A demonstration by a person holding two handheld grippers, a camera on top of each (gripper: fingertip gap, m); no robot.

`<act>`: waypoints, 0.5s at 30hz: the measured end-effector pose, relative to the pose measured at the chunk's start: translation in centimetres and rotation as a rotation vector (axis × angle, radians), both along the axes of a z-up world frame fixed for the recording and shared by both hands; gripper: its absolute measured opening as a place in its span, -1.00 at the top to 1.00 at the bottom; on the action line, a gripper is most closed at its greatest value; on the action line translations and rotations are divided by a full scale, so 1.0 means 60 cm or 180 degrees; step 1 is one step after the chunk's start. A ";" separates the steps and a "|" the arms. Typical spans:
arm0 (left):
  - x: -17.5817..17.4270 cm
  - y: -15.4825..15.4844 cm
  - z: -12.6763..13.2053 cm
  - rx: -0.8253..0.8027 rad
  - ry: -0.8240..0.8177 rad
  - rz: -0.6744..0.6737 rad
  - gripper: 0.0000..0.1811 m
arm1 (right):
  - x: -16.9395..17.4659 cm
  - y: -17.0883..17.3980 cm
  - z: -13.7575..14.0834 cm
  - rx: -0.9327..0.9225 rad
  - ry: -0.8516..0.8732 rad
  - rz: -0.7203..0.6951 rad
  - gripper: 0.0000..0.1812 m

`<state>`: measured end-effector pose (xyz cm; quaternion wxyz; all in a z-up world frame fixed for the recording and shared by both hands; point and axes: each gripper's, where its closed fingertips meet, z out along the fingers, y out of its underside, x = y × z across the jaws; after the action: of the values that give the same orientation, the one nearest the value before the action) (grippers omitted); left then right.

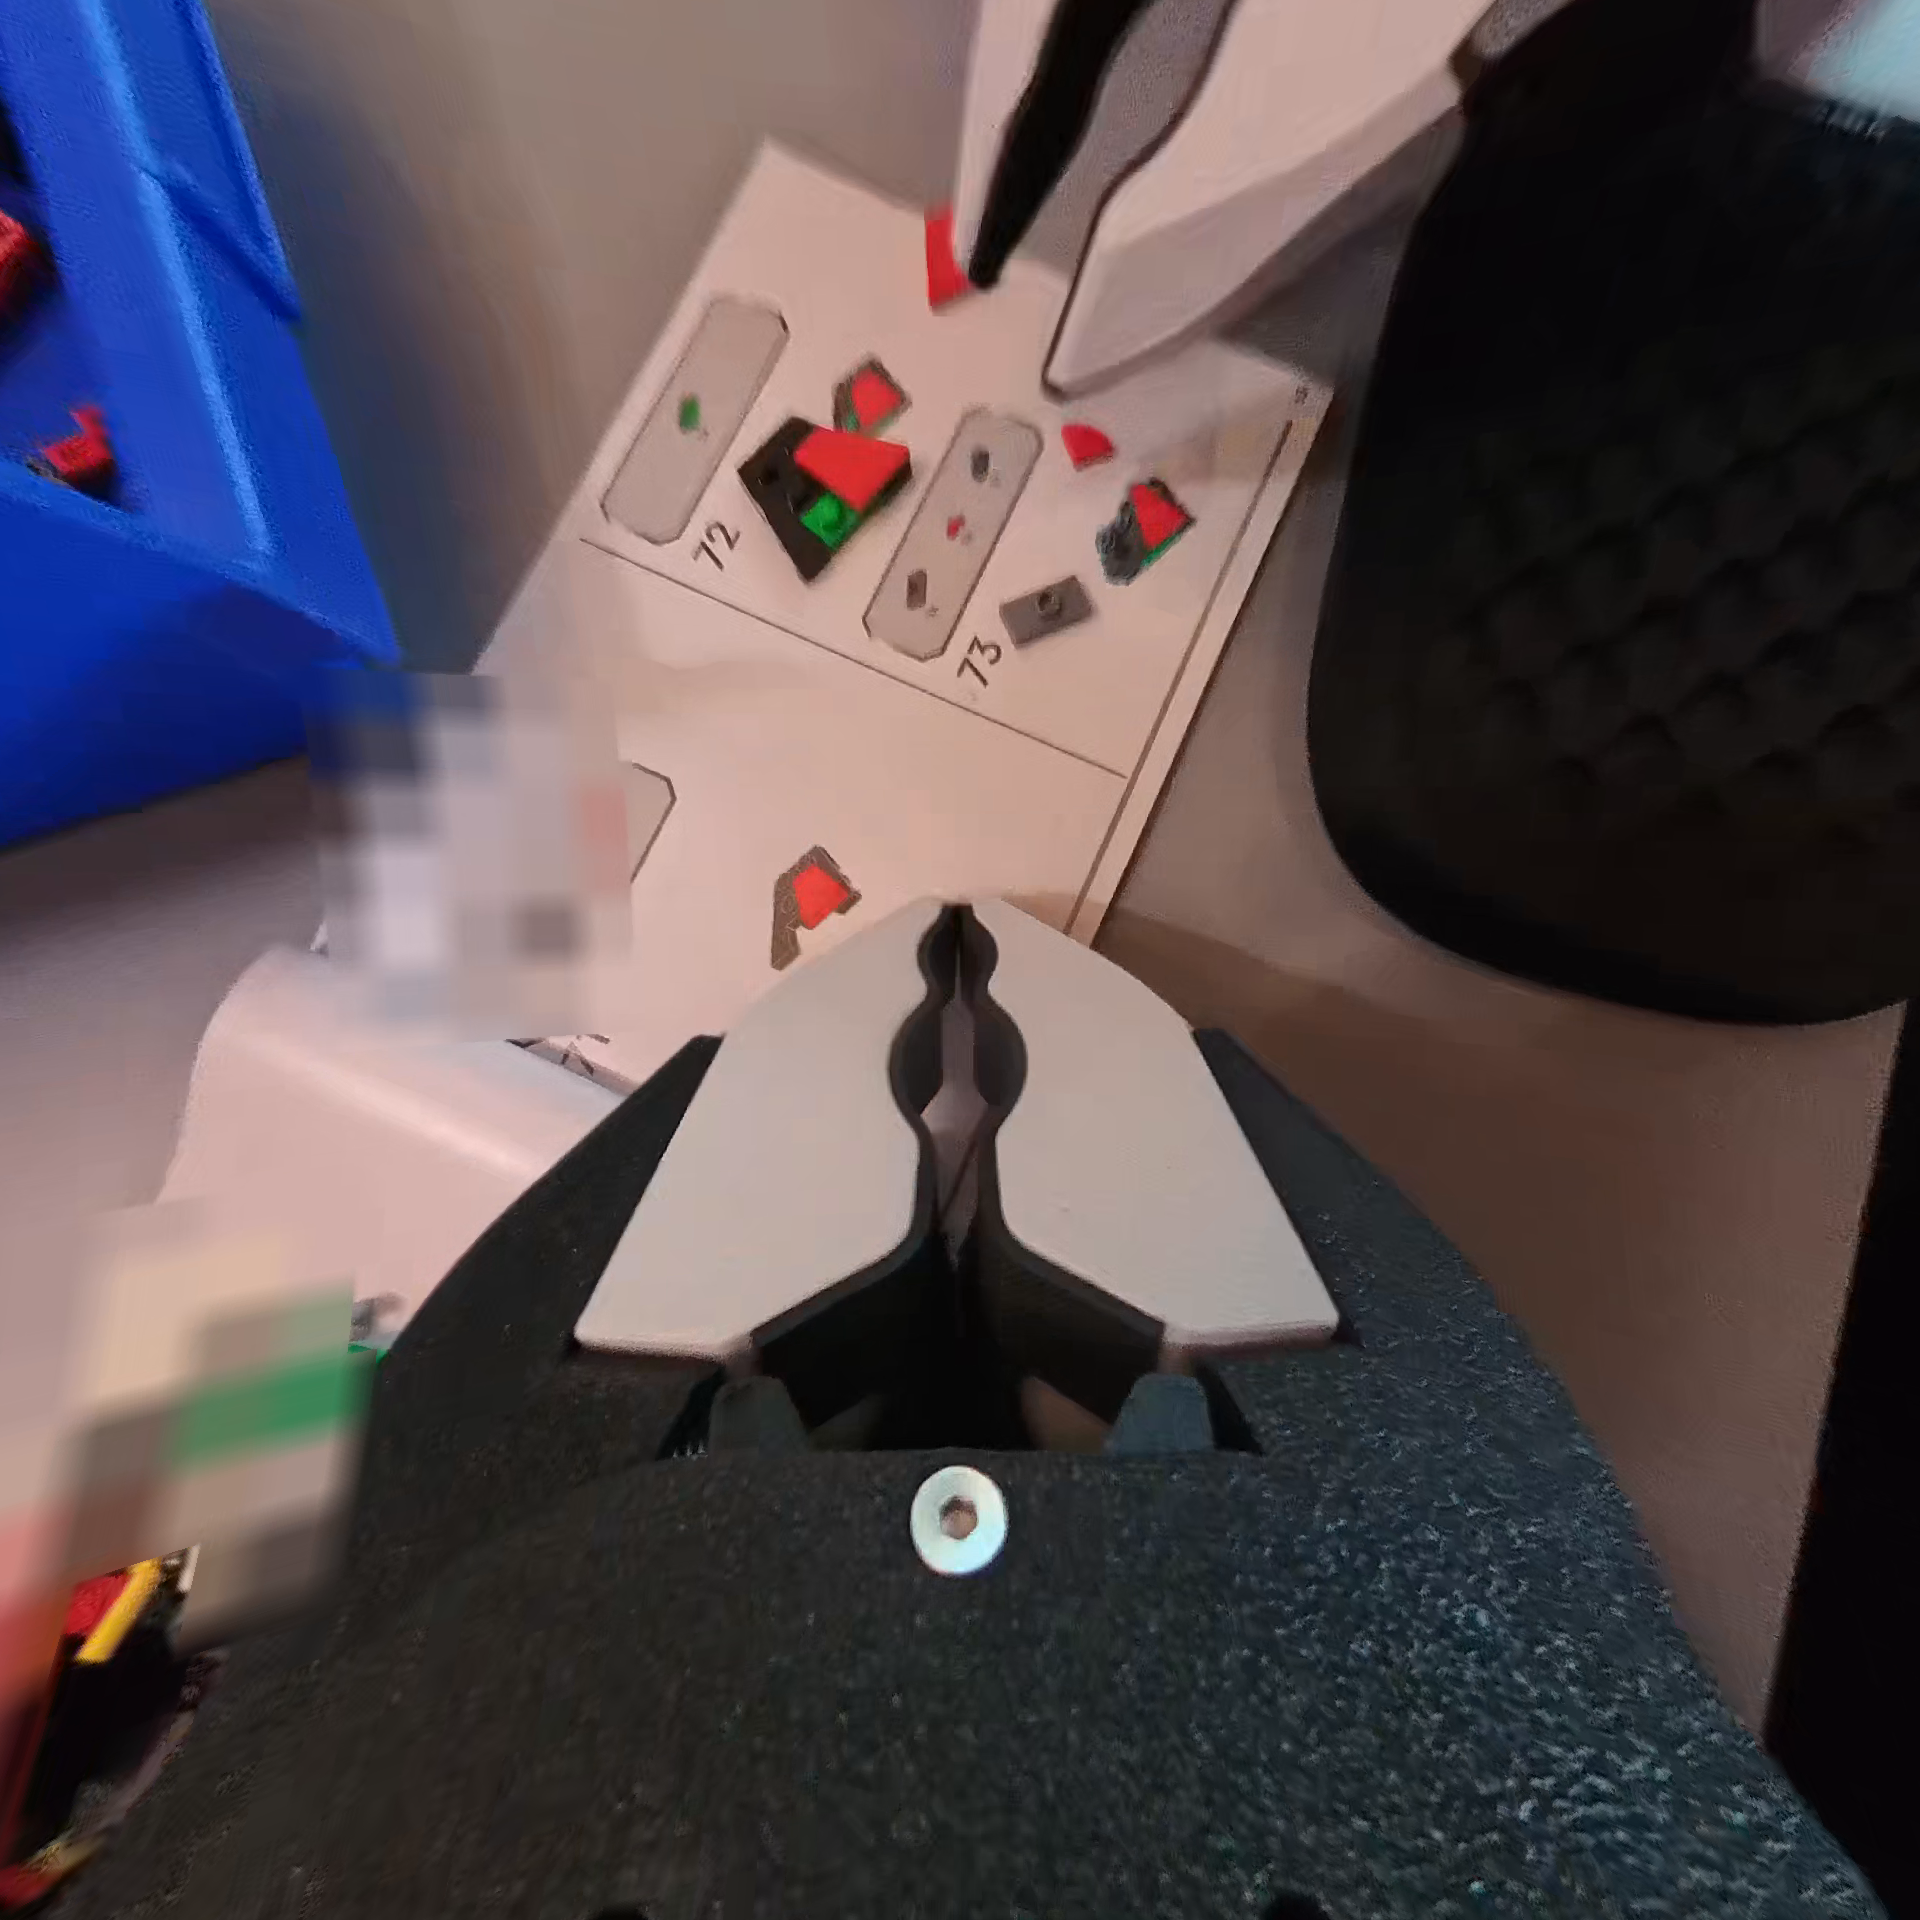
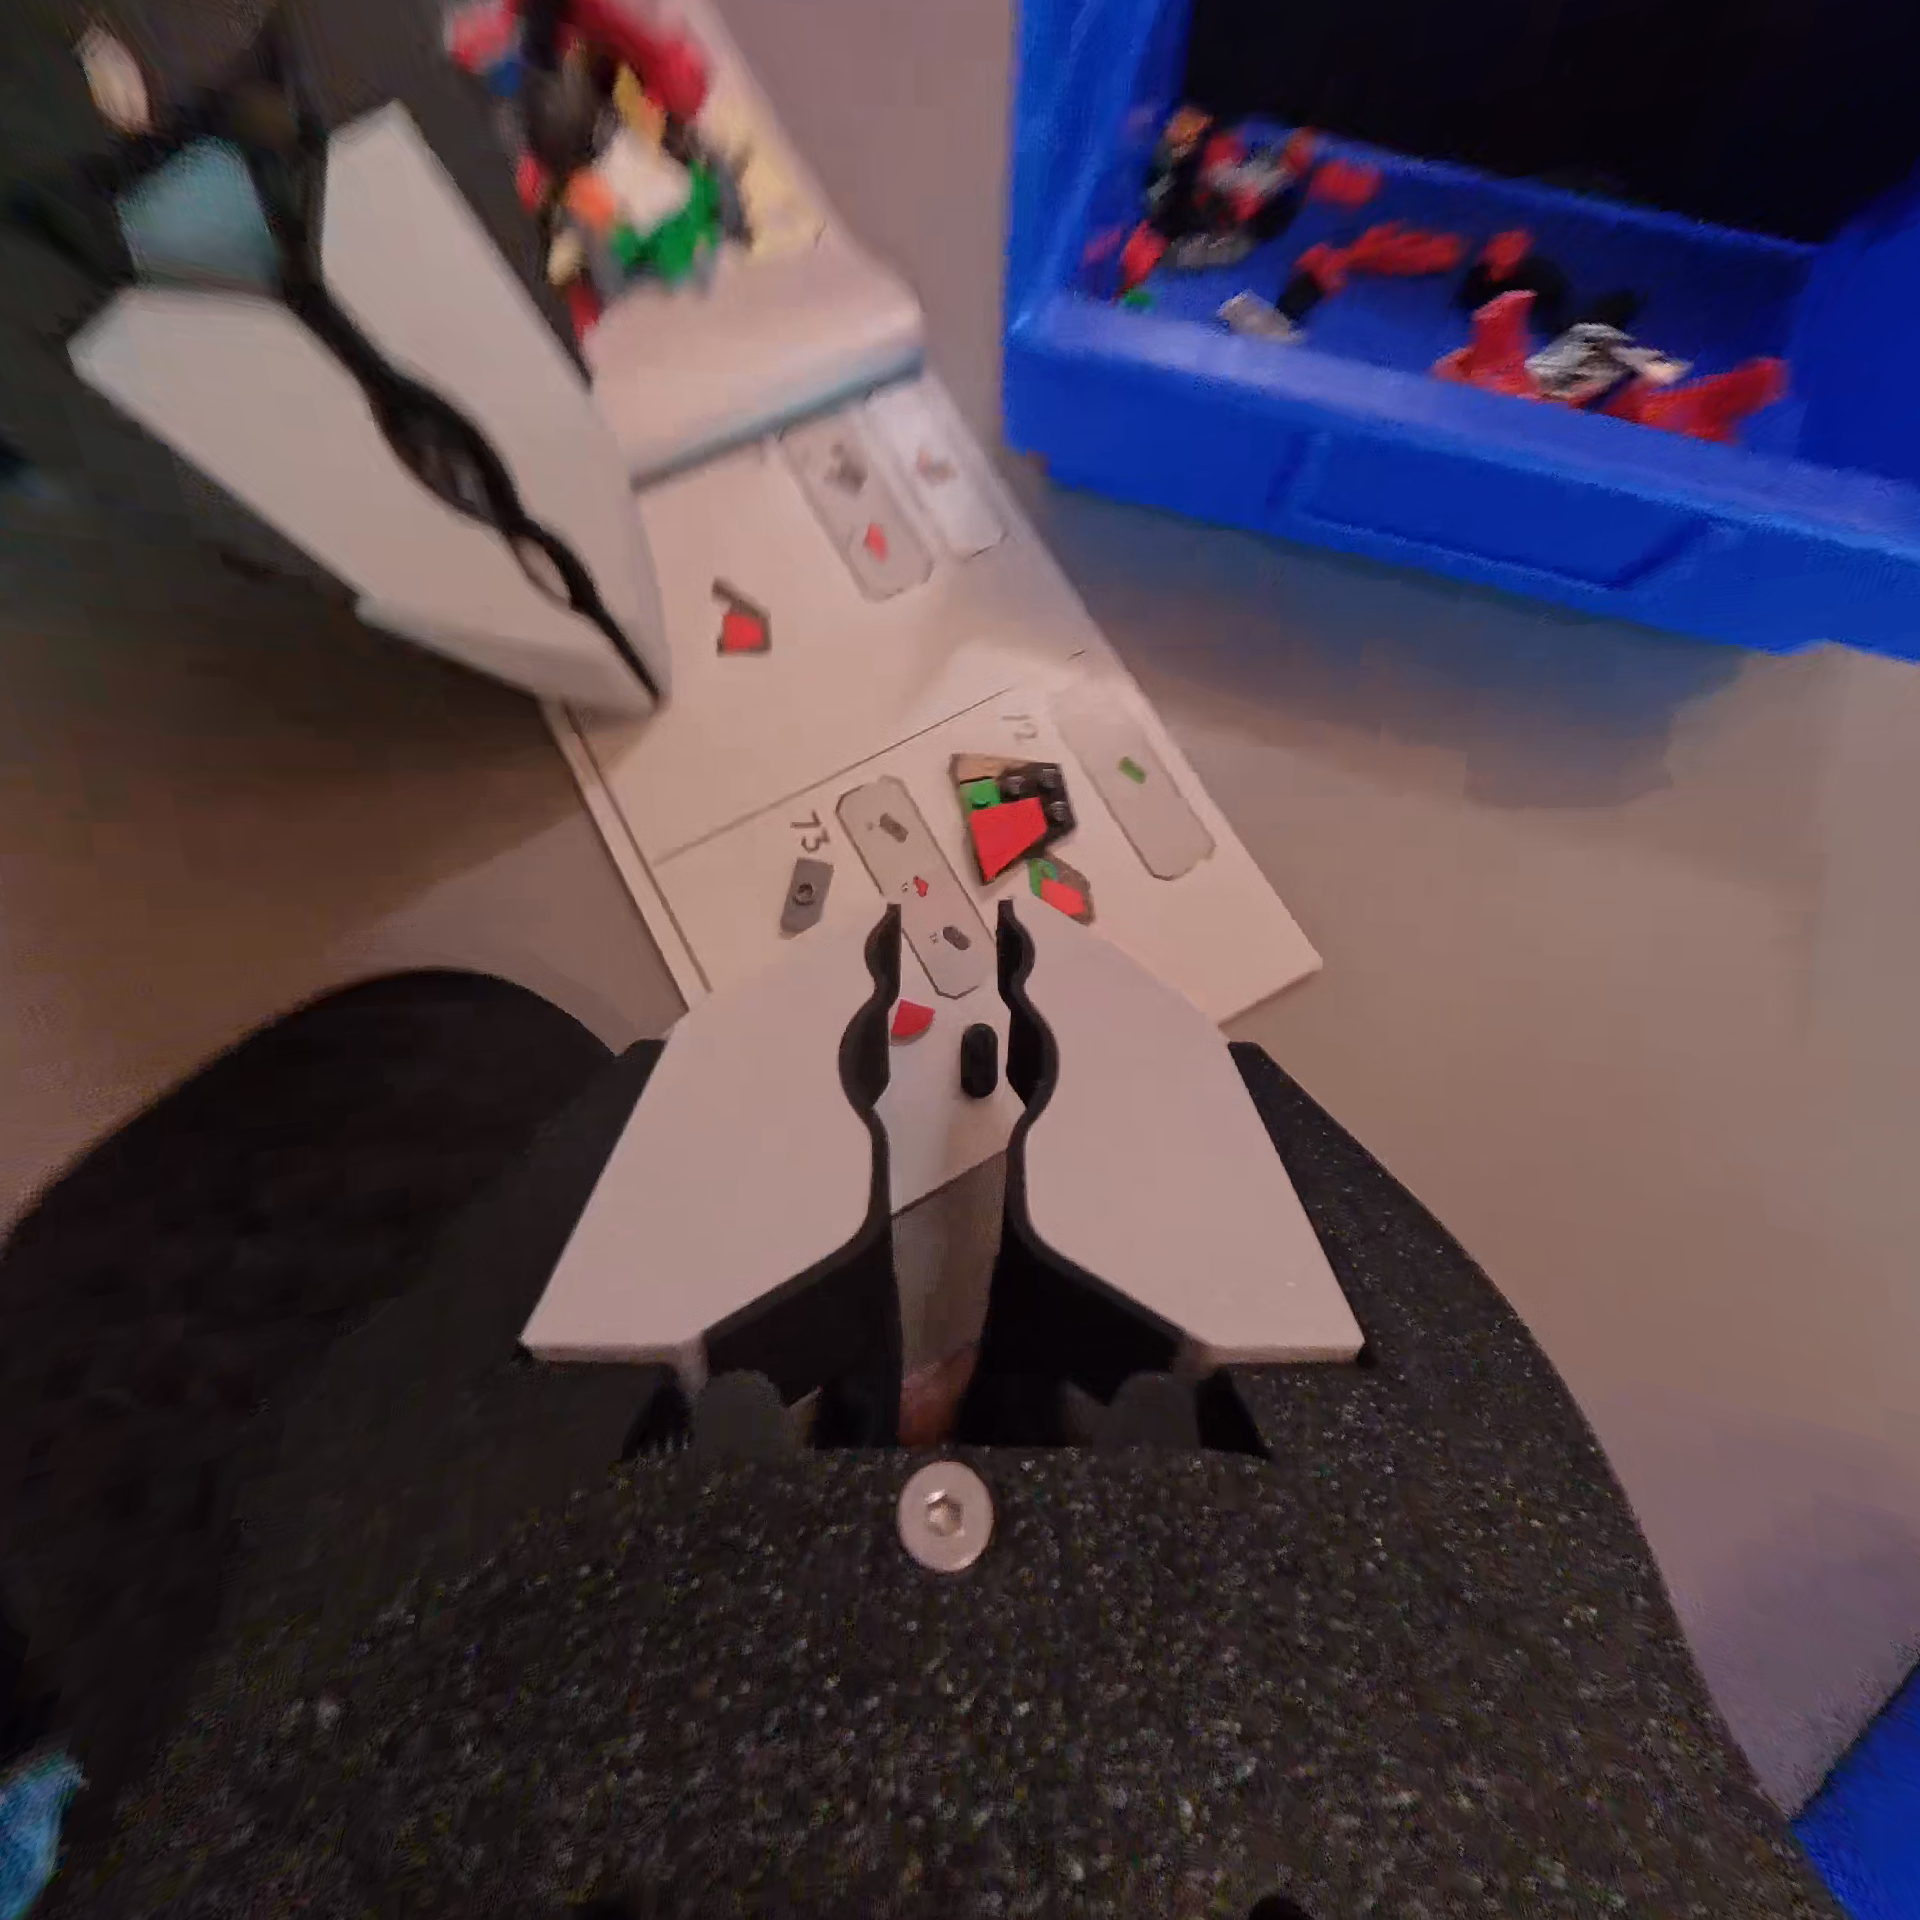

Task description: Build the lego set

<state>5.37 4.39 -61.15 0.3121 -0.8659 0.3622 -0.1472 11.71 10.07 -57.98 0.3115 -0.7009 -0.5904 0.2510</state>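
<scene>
An open instruction booklet (image 1: pixel 914 727) lies on the table. On it sits a small assembly (image 1: pixel 826 483): a black plate with a red wedge and a green piece, also in the right wrist view (image 2: pixel 1003 821). A loose grey plate (image 2: pixel 805 894) lies near it. My right gripper (image 2: pixel 945 914) is open and empty, low over the page. A small red quarter-round piece (image 2: pixel 912 1020) and a small black piece (image 2: pixel 977 1060) lie between its fingers. My left gripper (image 1: pixel 956 912) is shut with nothing seen in it, hovering over the booklet's near part.
A blue bin (image 2: pixel 1455 488) with several red and black pieces stands beside the booklet. A black rounded pad (image 1: pixel 1621 623) lies at the page's other side. A blurred colourful model (image 2: pixel 644 208) stands beyond the left gripper. A white box (image 1: pixel 364 1101) sits nearby. The gap from one gripper's tips to the other's is roughly 10 cm.
</scene>
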 end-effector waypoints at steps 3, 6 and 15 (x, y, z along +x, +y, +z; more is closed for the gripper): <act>0.001 -0.004 0.000 -0.0074 -0.0153 0.0079 1.00 | 0.025 0.006 0.006 -0.0243 0.0270 -0.0460 0.80; 0.002 -0.011 0.000 -0.0064 -0.0154 0.0109 1.00 | 0.050 -0.002 -0.023 -0.0273 0.0113 -0.0625 0.79; 0.001 -0.014 0.000 -0.0004 -0.0102 0.0188 1.00 | 0.048 -0.023 -0.053 -0.0142 -0.0264 -0.0409 0.75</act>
<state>5.45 3.55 -61.16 0.3215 -0.8739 0.3314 -0.1520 14.62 8.66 -61.18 0.2866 -0.7540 -0.5508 0.2144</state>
